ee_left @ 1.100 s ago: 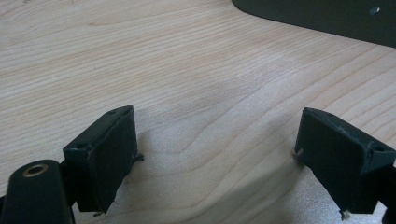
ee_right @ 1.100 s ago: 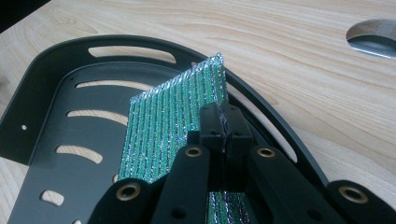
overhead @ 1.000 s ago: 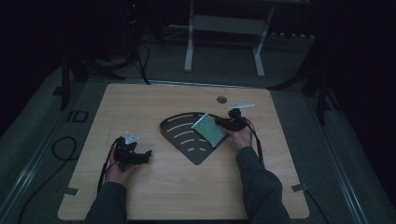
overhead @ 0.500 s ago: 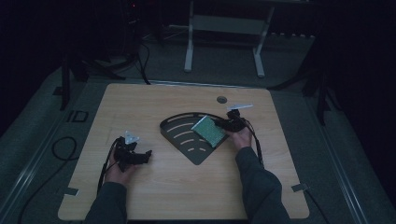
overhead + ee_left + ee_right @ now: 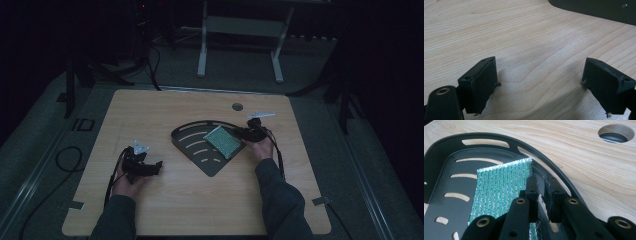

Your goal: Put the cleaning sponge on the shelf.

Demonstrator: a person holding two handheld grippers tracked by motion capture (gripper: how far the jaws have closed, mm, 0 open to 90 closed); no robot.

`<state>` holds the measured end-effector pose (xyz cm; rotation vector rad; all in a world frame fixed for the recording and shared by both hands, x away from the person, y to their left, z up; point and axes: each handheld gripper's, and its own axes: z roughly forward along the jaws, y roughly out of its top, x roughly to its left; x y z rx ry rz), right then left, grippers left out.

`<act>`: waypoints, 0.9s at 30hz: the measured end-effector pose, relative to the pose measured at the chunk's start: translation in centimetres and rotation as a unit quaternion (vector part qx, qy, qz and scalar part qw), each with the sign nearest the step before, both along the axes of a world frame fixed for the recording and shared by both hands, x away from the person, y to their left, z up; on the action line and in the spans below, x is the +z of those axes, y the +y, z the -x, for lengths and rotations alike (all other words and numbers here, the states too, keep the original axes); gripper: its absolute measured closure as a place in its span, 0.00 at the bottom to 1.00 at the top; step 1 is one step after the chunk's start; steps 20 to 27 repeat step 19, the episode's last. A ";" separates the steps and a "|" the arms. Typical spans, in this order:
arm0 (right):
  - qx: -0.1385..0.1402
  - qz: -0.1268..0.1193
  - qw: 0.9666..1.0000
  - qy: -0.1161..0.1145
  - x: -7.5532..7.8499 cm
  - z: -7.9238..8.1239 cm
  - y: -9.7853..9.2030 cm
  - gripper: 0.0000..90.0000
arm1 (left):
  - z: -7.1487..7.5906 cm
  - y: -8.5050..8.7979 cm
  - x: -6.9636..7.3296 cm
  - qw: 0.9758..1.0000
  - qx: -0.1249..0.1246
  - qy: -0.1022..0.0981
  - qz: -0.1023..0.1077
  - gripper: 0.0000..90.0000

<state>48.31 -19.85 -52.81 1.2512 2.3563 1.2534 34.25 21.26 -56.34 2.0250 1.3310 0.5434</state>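
Note:
A green scouring pad point(image 5: 222, 141) with silver threads lies tilted in a black fan-shaped slotted tray point(image 5: 192, 137) at the table's middle. My right gripper point(image 5: 248, 133) sits at the tray's right rim. In the right gripper view its jaws point(image 5: 541, 188) are pressed together on the right edge of the pad point(image 5: 501, 187), over the tray's raised rim point(image 5: 499, 136). My left gripper point(image 5: 143, 167) rests at the front left of the table, well apart from the tray. It stands open point(image 5: 539, 75) over bare wood, nothing between its fingers.
A round cable hole point(image 5: 237, 106) is in the table behind the tray, also seen from the right gripper point(image 5: 616, 133). The tray's edge point(image 5: 599, 10) lies ahead of the left gripper. Dark floor, cables and a metal stand point(image 5: 240, 30) surround the table.
The pad and the right gripper have shifted slightly down and left over the tray. The left gripper has stayed put.

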 end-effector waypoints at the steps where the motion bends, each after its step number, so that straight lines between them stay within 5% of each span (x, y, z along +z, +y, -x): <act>1: 0.000 0.000 1.000 -0.002 0.0 0.0 -0.1 0.89 | 0.0 0.0 0.0 1.000 0.000 0.000 0.000 0.15; 19: -0.010 0.008 1.000 -0.028 1.5 2.1 -1.9 0.66 | 0.0 0.0 0.0 1.000 0.000 0.000 0.000 0.15; 27: -0.010 0.008 1.000 -0.028 1.5 2.1 -1.9 0.66 | 0.0 0.0 0.0 1.000 0.000 0.000 0.000 0.15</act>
